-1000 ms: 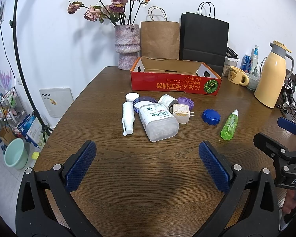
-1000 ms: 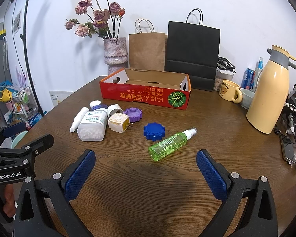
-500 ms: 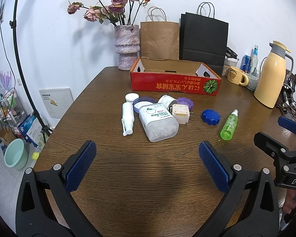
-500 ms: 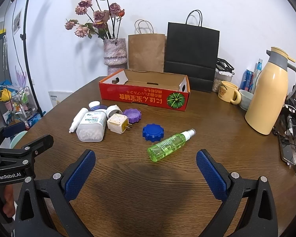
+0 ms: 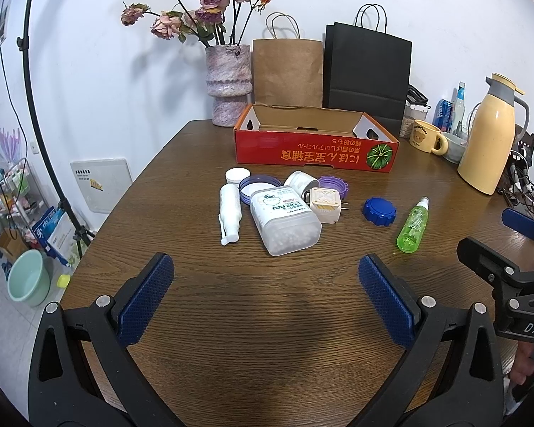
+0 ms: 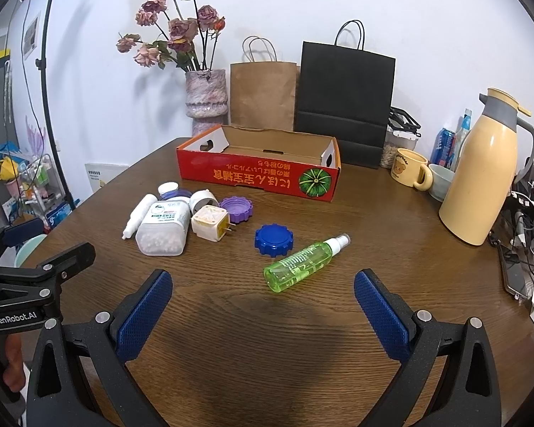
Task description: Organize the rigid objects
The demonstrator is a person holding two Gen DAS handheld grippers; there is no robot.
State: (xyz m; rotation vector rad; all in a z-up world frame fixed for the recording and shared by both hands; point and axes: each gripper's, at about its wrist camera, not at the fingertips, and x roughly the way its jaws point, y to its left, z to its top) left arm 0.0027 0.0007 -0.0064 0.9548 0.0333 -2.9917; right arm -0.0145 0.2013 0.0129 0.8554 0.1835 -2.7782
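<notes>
Nothing on the bench (image 5: 181, 320) has shifted since a second ago; the right view has only crept nearer. At ten o'clock of the cluster lies the white tube (image 5: 229, 211), then the pill bottle (image 5: 284, 222), plug adapter (image 5: 325, 204), blue lid (image 6: 273, 240) and green spray bottle (image 6: 304, 263), all outside the red box (image 5: 315, 151) at twelve. Left tongs (image 5: 266, 293) and right tongs (image 6: 261, 302) both stand spread, empty. Best to straddle the spray bottle across its width, squeezing mid-body so it cannot roll.
</notes>
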